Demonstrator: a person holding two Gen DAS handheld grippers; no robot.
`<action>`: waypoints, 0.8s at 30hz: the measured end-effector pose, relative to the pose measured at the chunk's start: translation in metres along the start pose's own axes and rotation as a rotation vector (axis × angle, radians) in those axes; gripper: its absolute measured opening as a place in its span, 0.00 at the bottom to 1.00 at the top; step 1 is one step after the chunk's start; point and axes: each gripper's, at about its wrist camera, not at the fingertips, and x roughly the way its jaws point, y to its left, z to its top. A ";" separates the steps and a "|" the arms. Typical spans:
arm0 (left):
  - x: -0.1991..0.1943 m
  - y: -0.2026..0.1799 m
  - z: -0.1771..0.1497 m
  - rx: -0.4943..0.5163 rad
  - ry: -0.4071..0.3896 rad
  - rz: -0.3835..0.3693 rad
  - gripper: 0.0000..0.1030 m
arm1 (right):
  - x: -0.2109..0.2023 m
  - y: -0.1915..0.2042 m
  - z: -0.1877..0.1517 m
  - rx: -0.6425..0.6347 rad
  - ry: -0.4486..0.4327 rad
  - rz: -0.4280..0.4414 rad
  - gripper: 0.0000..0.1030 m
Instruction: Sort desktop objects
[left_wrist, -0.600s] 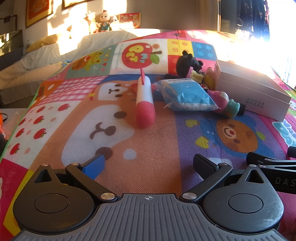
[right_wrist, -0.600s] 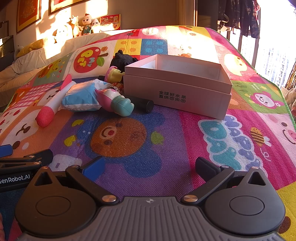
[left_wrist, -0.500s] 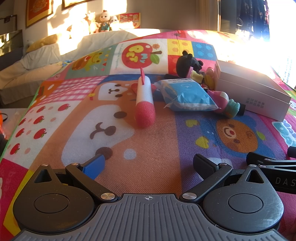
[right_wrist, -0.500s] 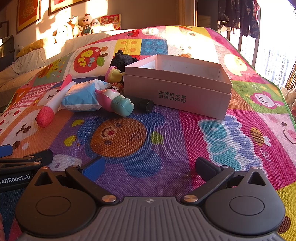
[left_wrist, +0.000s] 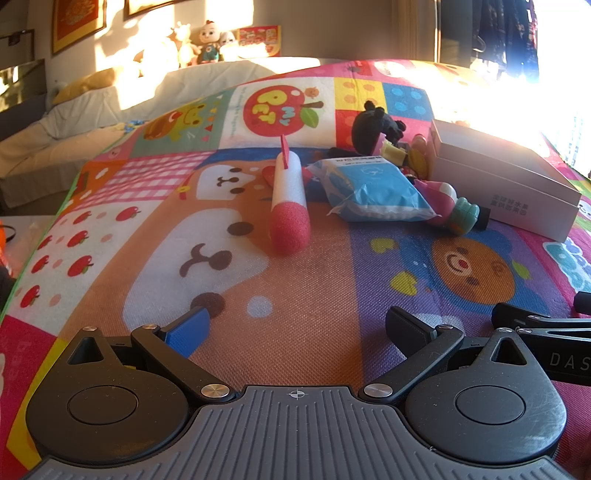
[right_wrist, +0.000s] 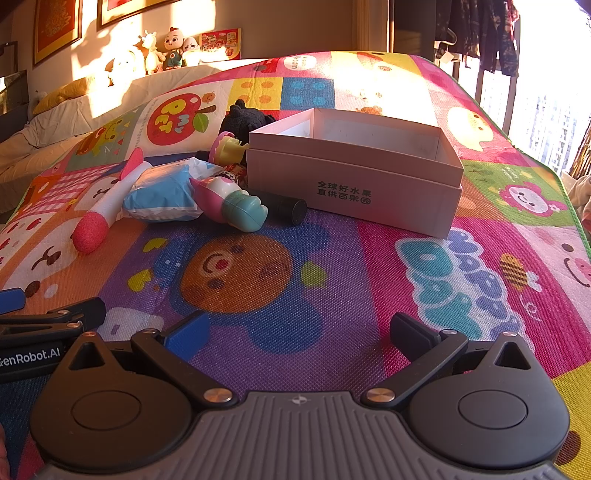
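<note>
An open white cardboard box (right_wrist: 354, 177) (left_wrist: 502, 184) stands on a colourful play mat. Left of it lies a heap: a white foam stick with a pink tip (left_wrist: 290, 199) (right_wrist: 103, 210), a blue tissue pack (left_wrist: 373, 190) (right_wrist: 162, 194), a pink and teal toy bottle (right_wrist: 236, 203) (left_wrist: 450, 206), a black cylinder (right_wrist: 288, 208), a black plush toy (left_wrist: 375, 127) (right_wrist: 243, 118) and a small yellow-pink toy (right_wrist: 225, 149). My left gripper (left_wrist: 297, 325) and right gripper (right_wrist: 299, 330) both hover open and empty above the near mat, well short of the heap.
The play mat (right_wrist: 480, 258) covers the whole surface. A white-covered sofa (left_wrist: 92, 110) with dolls on top (right_wrist: 170, 46) lies beyond its far edge. Hanging clothes and a bright window (right_wrist: 546, 110) are at the right. Each gripper shows at the edge of the other's view.
</note>
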 end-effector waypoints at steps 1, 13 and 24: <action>0.000 0.000 0.000 0.000 0.000 0.000 1.00 | 0.000 0.000 0.000 0.000 0.000 0.000 1.00; -0.009 0.011 0.000 0.006 0.014 -0.024 1.00 | -0.002 0.001 0.000 -0.004 0.011 -0.001 1.00; -0.007 0.012 0.011 0.091 0.055 -0.116 1.00 | -0.007 -0.001 -0.002 -0.037 0.028 0.028 1.00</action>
